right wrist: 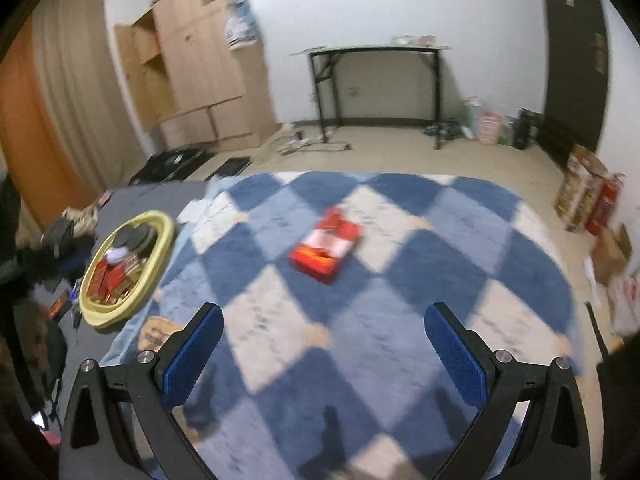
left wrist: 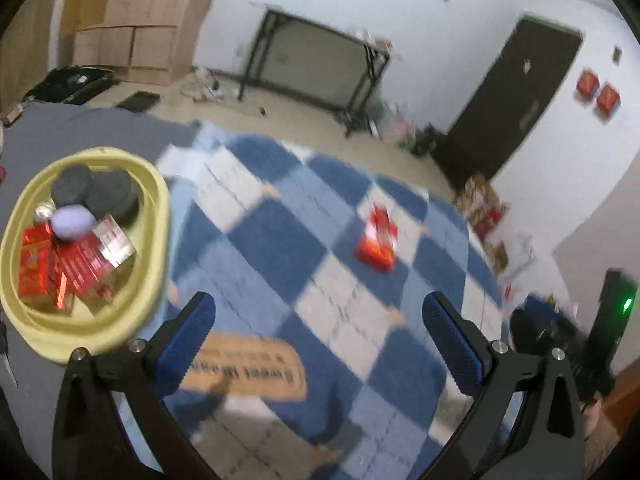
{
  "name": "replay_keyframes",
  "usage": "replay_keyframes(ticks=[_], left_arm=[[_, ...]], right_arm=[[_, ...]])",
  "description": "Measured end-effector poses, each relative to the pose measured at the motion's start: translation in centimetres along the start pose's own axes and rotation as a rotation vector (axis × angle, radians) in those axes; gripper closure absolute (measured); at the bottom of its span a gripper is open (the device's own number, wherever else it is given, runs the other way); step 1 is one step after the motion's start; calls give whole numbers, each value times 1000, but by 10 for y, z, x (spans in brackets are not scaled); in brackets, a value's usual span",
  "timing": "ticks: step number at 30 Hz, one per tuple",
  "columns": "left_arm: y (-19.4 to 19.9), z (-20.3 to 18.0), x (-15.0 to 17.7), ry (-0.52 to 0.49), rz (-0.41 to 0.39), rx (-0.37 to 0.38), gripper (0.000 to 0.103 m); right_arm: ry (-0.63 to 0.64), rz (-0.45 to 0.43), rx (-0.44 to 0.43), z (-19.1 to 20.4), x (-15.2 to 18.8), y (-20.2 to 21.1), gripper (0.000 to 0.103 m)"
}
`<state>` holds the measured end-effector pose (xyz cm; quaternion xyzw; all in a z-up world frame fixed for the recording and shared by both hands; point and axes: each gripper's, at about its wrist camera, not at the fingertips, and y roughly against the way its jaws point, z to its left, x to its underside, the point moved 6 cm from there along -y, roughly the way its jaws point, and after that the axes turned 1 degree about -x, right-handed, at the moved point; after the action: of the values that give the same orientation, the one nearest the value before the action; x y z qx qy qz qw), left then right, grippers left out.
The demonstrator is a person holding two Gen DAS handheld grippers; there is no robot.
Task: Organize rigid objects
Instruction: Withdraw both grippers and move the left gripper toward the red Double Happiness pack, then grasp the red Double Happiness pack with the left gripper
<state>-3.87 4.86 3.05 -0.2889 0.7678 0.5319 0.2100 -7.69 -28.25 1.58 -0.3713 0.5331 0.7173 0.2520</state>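
Both grippers, left [left wrist: 318,334] and right [right wrist: 323,344], spread wide, holding nothing. Red box [right wrist: 326,250] lies alone on checkered rug [right wrist: 460,240]; yellow basin [left wrist: 154,200] holds more boxes.

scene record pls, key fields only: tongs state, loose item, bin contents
left tongs: open, empty, above rug
right tongs: open, empty, above rug
loose item: red box lying alone on checkered rug
bin: yellow basin at rug's left edge
bin contents: red boxes, two dark discs, lilac egg shape
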Motion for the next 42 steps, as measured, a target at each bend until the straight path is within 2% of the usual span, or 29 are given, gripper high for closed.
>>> replay_keyframes(ticks=[3, 4, 7, 11, 15, 20, 24, 27, 31, 39, 42], left_arm=[[-4, -13, 12, -100, 4, -63, 0], [-5, -14, 14, -117, 2, -76, 0], [-4, -13, 15, -110, -5, -81, 0], [-4, -11, 19, -109, -11, -98, 0], [-9, -16, 20, -114, -16, -81, 0], [-23, -33, 27, -168, 9, -57, 0], [-41, -51, 33, -230, 27, -40, 0], [-64, -70, 34, -310, 45, -35, 0], [-100, -96, 27, -420, 42, -22, 0], [-192, -112, 5, -431, 100, -10, 0], [-215, -113, -6, -430, 100, -19, 0]], right_arm=[[-19, -54, 49, -30, 20, 25, 0], [-66, -38, 66, -39, 26, 27, 0], [-156, -39, 31, -44, 29, 28, 0], [-159, -75, -11, -39, 25, 31, 0], [-89, -30, 5, -39, 33, 18, 0], [-99, -55, 5, -40, 22, -3, 0], [-110, -40, 17, -44, 20, -13, 0], [-105, -38, 43, -50, 15, -20, 0], [-172, -46, 17, -62, 6, -27, 0], [-188, -65, 49, -76, -1, -34, 0], [-205, -58, 22, -76, -1, -39, 0]])
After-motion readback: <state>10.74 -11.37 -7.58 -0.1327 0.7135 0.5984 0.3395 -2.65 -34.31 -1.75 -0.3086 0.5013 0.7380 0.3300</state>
